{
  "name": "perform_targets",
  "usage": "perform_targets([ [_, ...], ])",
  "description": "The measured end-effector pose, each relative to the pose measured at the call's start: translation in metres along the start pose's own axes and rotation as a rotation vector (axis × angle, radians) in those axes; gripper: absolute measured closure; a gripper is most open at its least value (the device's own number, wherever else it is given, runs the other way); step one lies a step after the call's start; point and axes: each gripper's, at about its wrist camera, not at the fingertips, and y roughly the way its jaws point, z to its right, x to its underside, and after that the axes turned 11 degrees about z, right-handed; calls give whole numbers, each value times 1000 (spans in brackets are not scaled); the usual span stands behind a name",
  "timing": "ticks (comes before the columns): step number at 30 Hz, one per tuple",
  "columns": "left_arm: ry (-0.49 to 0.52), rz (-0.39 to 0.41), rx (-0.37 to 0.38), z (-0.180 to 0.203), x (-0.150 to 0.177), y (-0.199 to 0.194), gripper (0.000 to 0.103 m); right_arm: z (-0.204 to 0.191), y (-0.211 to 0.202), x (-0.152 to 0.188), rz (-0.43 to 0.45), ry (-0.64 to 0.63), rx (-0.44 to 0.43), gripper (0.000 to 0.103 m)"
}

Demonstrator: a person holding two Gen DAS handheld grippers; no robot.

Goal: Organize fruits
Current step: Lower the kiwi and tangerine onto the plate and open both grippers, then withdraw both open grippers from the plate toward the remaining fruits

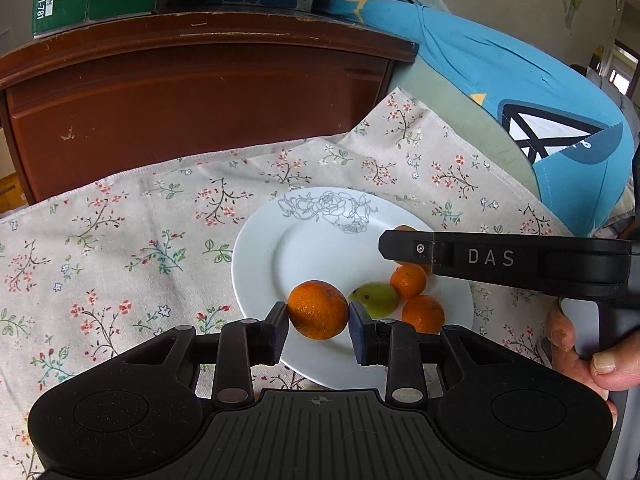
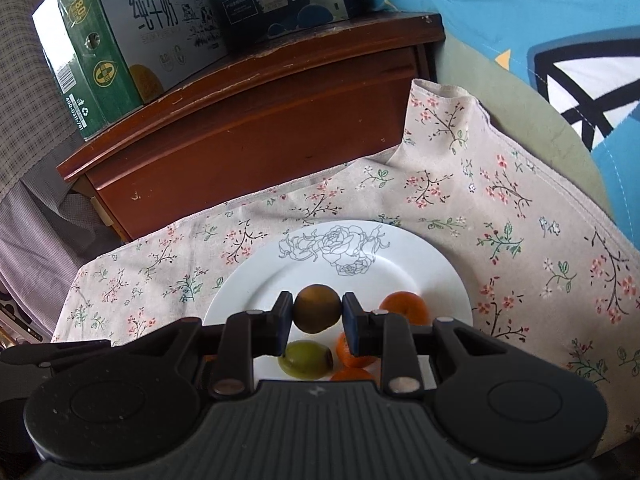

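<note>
Left claw [image 1: 318, 322] clamped on an orange [image 1: 318, 310], one pad pressed to each side of it, above the near rim of the white plate [image 1: 280, 240]. Just past the right pad, lying on the plate: a green fruit [image 1: 376, 300]. Further right of that, two small oranges [image 1: 408, 280] [image 1: 423, 314], one behind the other. Beyond the claw, a rose drawing on the plate's far rim. Under the plate, a flowered cloth [image 1: 140, 240]. To the right and a little ahead, the black body of the other tool marked "DAS", with a hand [image 1: 584, 356] wrapped round its handle.

Right claw [image 2: 317, 316] clamped on a dark brownish-green round fruit [image 2: 317, 309], pads tight against both sides, held over the same plate [image 2: 248, 292]. Below the claw, nearer the camera: a green fruit [image 2: 307, 360] on the plate. Beneath the right pad, an orange [image 2: 354, 354]; another orange [image 2: 404, 308] just to the right of the pad; the top of one more [image 2: 352, 375] at the lower edge. Farther ahead, a brown wooden cabinet [image 2: 248, 132] with cartons [image 2: 120, 48] on top; off to the right, a blue cushion [image 2: 520, 12].
</note>
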Motion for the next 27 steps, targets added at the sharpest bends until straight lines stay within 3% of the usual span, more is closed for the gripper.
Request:
perform_targets([
  [9, 10, 38, 5, 5, -7, -9, 71, 3, 3, -3, 6, 40, 4, 72],
  [13, 6, 42, -17, 4, -10, -14, 59, 2, 2, -3, 1, 36, -1, 71],
  [20, 15, 24, -85, -1, -14, -30, 52, -4, -4, -2, -8, 26, -9, 68],
  [24, 7, 22, -119, -7, -16, -46, 40, -7, -14, 0, -13, 20, -17, 63],
  [27, 19, 20, -141, -12, -17, -56, 40, -9, -22, 3, -18, 25, -20, 63],
])
